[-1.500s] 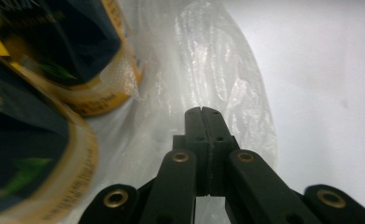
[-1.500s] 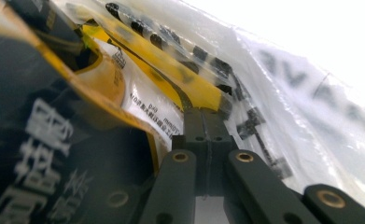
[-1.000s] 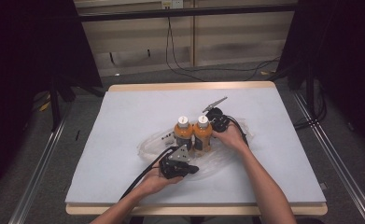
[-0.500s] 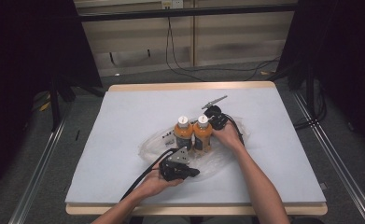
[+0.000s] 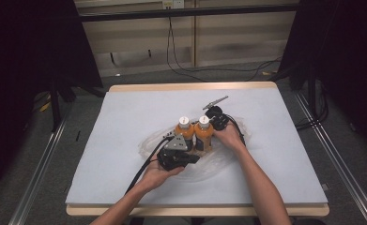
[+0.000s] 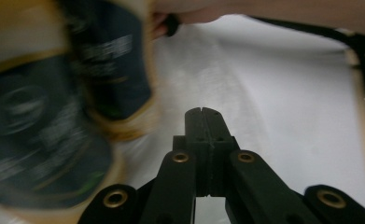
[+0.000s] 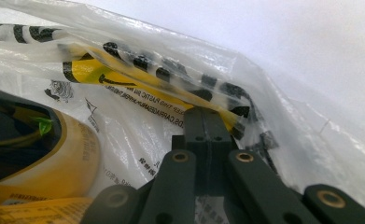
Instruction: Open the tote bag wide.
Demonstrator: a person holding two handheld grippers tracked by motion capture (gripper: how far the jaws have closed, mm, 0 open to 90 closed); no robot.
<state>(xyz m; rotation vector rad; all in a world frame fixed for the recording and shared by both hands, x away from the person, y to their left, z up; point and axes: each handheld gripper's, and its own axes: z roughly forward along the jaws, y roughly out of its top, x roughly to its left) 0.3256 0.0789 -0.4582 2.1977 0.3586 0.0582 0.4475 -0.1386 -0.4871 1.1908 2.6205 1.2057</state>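
High view is showing us two orange juice bottles with white caps (image 5: 194, 133) standing mid-table inside a crinkly clear plastic bag (image 5: 228, 161). We are holding the left claw (image 6: 202, 112) pressed together just beside the bottles, gripping nothing. Our right claw (image 7: 207, 114) is pinching a fold of bag film at the printed warning strip. That film is looking thin, slippery and floppy; we judge the rim the best hold. Bottles seem heavy and could tip. White table (image 5: 125, 117) around them is hosting trailing cables.
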